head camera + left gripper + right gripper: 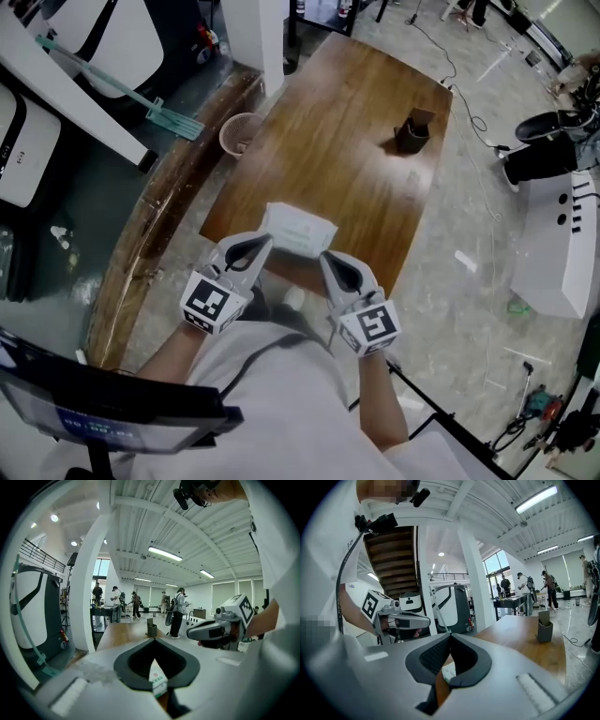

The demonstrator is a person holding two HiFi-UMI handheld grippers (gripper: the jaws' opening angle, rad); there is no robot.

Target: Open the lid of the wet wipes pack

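Wooden table [347, 159] bears the wet wipes pack [300, 230] at its near edge, long axis running left to right, flanked by the left gripper [265, 242] and right gripper [324, 257], both equally near, jaws pressed together on nothing.

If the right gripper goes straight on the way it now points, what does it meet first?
Most likely the wet wipes pack: the right gripper aims its shut tips at the pack's near corner. Whether they touch, I cannot tell.
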